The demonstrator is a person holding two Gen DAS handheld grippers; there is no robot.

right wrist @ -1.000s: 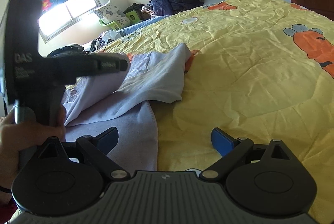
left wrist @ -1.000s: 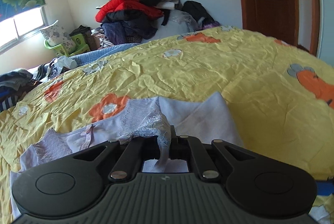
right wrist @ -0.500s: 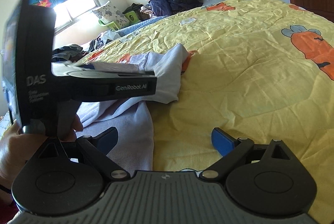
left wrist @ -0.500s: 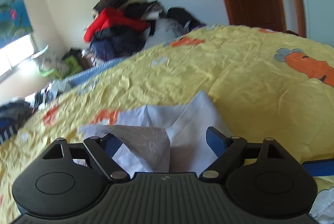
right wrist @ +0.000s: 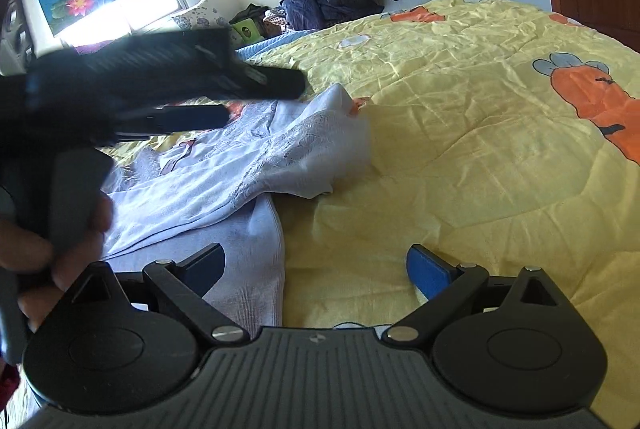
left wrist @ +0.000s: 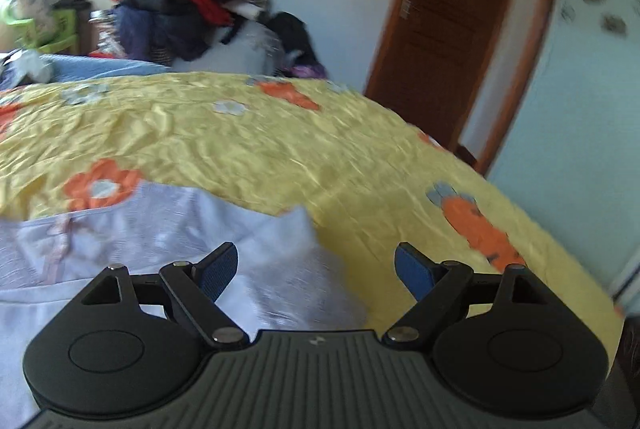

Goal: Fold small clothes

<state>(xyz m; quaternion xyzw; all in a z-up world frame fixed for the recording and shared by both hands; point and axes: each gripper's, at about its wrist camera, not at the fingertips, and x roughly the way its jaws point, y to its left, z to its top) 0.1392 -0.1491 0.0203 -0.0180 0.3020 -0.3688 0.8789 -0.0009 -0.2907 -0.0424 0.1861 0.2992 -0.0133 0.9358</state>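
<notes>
1. Left gripper (left wrist: 316,269): fingers spread wide, holding nothing, above the lilac garment (left wrist: 132,229).
2. Right gripper (right wrist: 316,269): fingers wide, empty.
3. Garment lies partly folded, apparently, on the yellow bed quilt (right wrist: 460,133).

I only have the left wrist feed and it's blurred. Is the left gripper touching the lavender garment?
Observer: No. In the right wrist view the left gripper hangs above the lavender garment, jaws open, nothing in them.
Operator: How does the folded part sit?
Observer: One flap lies over the rest, its bunched end on the yellow quilt.
Operator: Right gripper?
Observer: The right gripper is open and empty, low over the garment's near edge and the quilt.
</notes>
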